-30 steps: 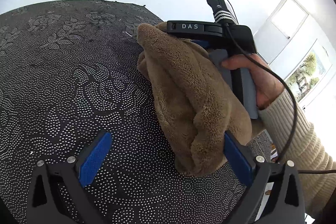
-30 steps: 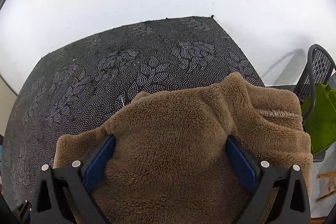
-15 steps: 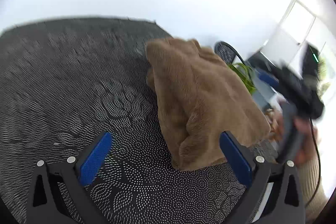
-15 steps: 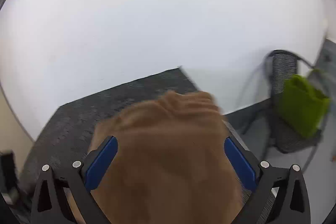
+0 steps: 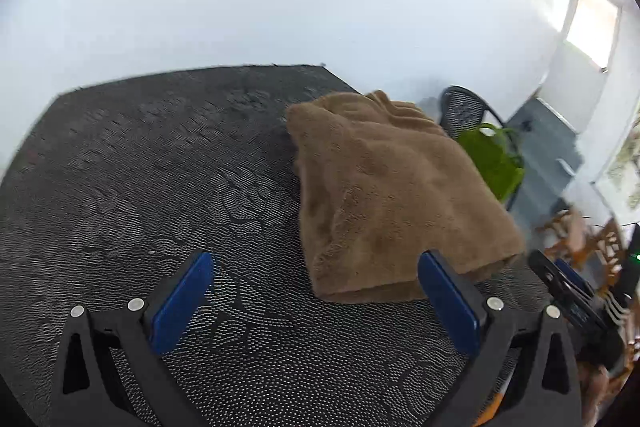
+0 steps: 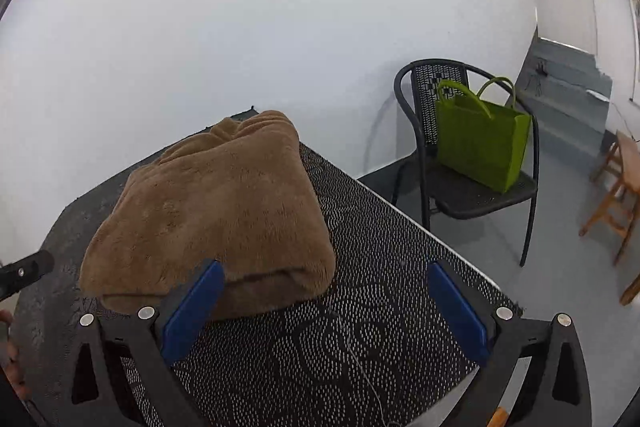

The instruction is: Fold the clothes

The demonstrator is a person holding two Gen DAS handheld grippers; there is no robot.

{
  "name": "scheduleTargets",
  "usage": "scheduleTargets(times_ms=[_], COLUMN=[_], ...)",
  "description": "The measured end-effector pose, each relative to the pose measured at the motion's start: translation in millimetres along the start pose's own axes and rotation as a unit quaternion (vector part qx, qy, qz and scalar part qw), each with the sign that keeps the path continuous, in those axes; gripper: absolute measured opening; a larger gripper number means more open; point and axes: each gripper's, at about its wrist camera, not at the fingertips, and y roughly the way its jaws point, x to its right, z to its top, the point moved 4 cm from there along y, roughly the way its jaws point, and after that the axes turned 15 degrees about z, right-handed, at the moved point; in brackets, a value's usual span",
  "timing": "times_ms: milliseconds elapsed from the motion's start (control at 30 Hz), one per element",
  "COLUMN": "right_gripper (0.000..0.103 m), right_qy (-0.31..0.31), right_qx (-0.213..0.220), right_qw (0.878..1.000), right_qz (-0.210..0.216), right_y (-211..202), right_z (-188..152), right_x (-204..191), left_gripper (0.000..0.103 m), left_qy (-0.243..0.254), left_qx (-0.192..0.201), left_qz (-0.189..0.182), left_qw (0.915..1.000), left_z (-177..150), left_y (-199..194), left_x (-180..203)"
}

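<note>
Lying folded, seemingly just beyond both gaping, empty tongs [image 5: 316,291] [image 6: 326,301]: brown fleece [image 5: 392,195].

Green bag [image 6: 482,143] on black chair [image 6: 472,195]; wooden stool [image 6: 618,183] nearby.

Right tool [image 5: 576,299] blurred and cut off at left view's edge

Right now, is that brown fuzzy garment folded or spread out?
Folded: the brown garment lies as a compact bundle on the table, stacked layers showing at its near edge.
</note>
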Motion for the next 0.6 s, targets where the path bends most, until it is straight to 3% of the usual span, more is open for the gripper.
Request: scheduleTargets(times_ms=[100,267,400,533,600], right_gripper=[0.103,0.103,0.103,0.103,0.103], right_qy=[-0.022,-0.03,-0.041,-0.046,-0.041], right_qx=[-0.009,-0.013,-0.011,-0.016,-0.015], right_qw=[1.0,0.999,0.999,0.999,0.999], right_qz=[-0.012,0.0,0.006,0.008,0.003], right_y=[-2.6,-6.8,-8.2,-2.0,0.1], right_z=[-5.5,-15.8,-22.1,-24.3,-24.0], right_x=[-0.9,-4.6,-7.3,-8.8,-8.3], left_gripper=[0.103,0.103,0.103,0.103,0.103], left_qy=[-0.01,0.001,-0.006,0.024,0.034], left_qx=[-0.017,-0.041,-0.041,-0.01,-0.004], left_qz=[-0.032,-0.03,-0.064,-0.013,-0.009], left_qw=[0.9993,0.9987,0.9971,0.9996,0.9994], left_z=[-1.3,-3.3,-1.6,2.6,3.3], left_y=[0.1,5.7,6.4,-3.7,-6.8], left_x=[8.5,26.3,32.6,43.4,50.3])
